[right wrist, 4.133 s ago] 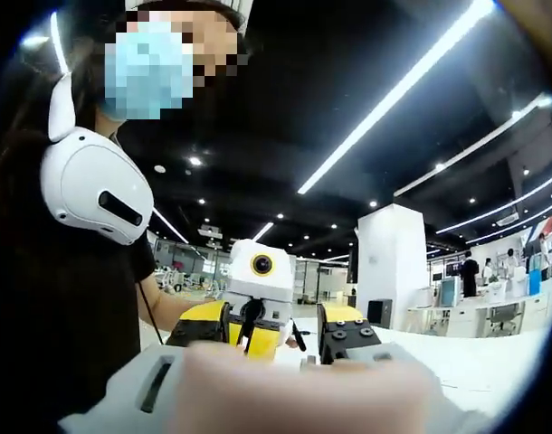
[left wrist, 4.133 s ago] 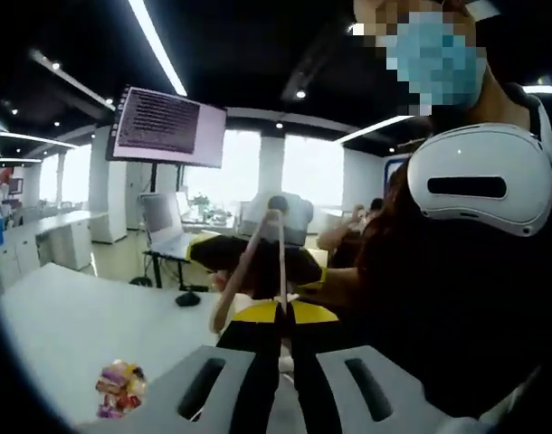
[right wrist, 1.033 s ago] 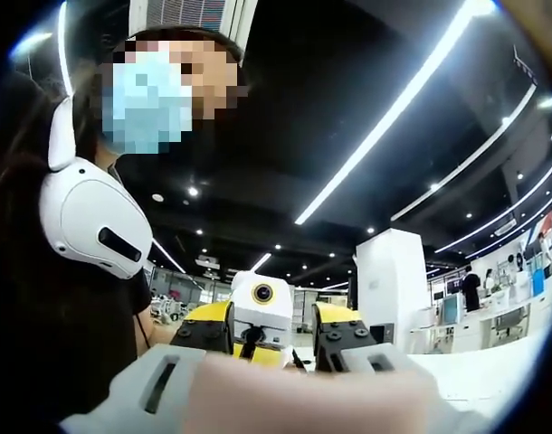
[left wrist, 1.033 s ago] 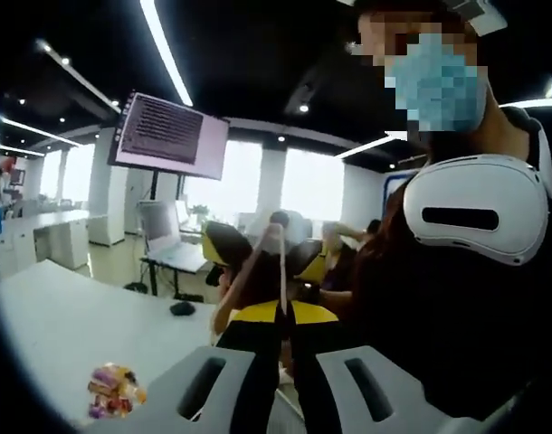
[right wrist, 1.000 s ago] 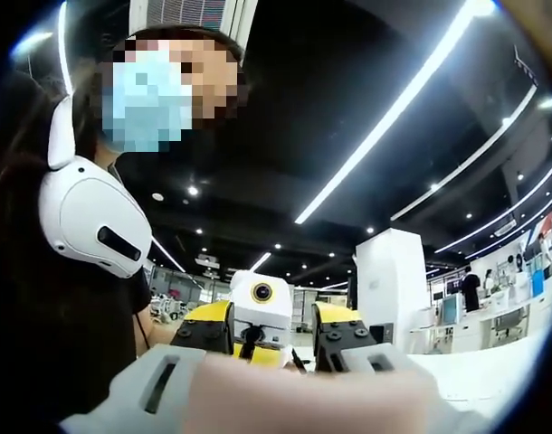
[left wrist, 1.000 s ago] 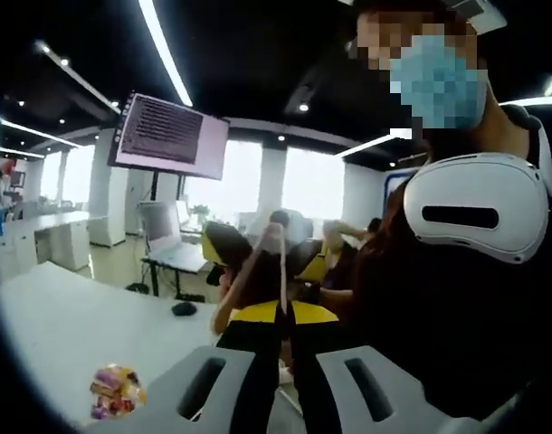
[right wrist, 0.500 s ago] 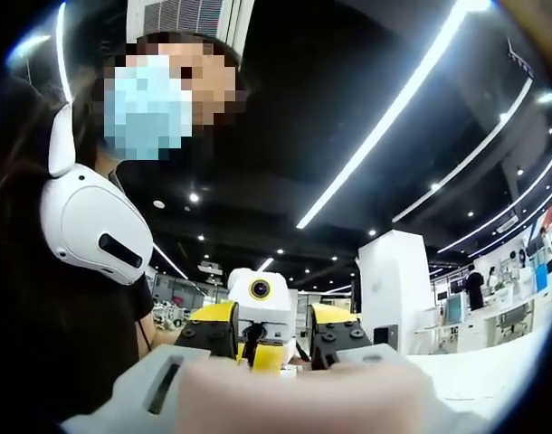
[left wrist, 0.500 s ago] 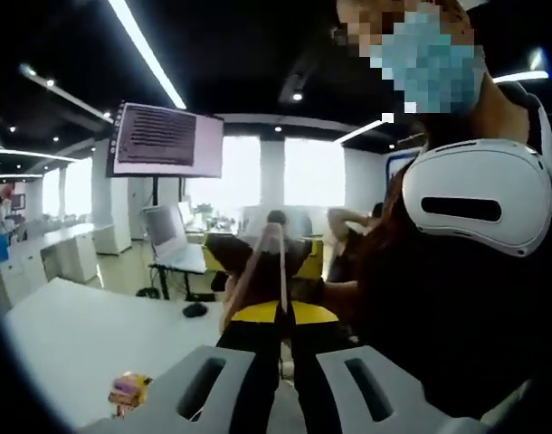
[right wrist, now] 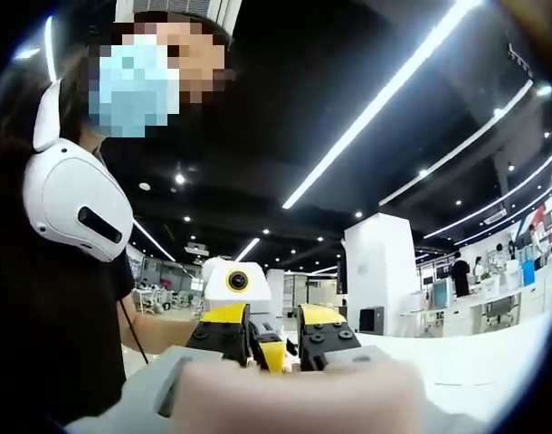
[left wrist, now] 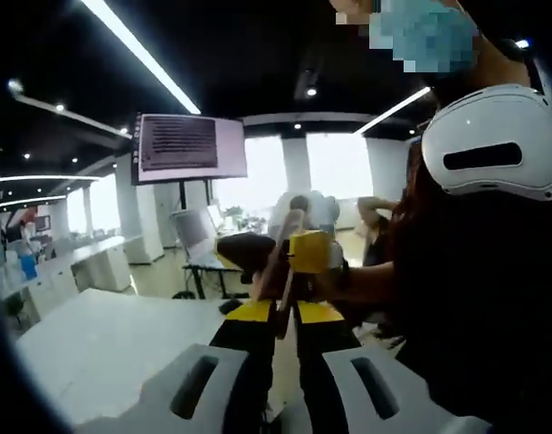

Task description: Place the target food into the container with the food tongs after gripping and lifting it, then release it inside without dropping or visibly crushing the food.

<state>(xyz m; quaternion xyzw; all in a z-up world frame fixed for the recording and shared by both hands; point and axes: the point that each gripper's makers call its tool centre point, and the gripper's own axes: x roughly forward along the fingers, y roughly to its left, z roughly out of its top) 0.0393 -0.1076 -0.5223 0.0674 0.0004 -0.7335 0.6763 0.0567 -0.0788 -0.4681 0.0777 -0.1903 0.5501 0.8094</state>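
1. The person [left wrist: 475, 271] takes up the right side of the left gripper view, in dark clothing, with a white headset [left wrist: 495, 140] resting at the neck. In the right gripper view the same person stands at the left.
2. The white table [left wrist: 104, 348] lies to the near left in the left gripper view. In the right gripper view its top runs off to the right.
3. A wall screen [left wrist: 191, 145] hangs at the far left above a row of desks, and long ceiling lights cross the dark ceiling.
4. The left gripper [left wrist: 283, 312] rises from the bottom of its own view, its black jaws with yellow tips drawn narrow and clamped on the food tongs [left wrist: 290, 224]. We also see it head-on at the centre of the right gripper view [right wrist: 274, 339].
5. The food tongs stand upward between those jaws, their pale arms close together, well above the table.
6. The right gripper [right wrist: 292, 380] is covered at the bottom of its own view by a pale blur, so we cannot tell how its jaws stand.
7. A small yellow block [left wrist: 309, 251] sits just beside the tongs' upper part; we cannot tell what it belongs to.
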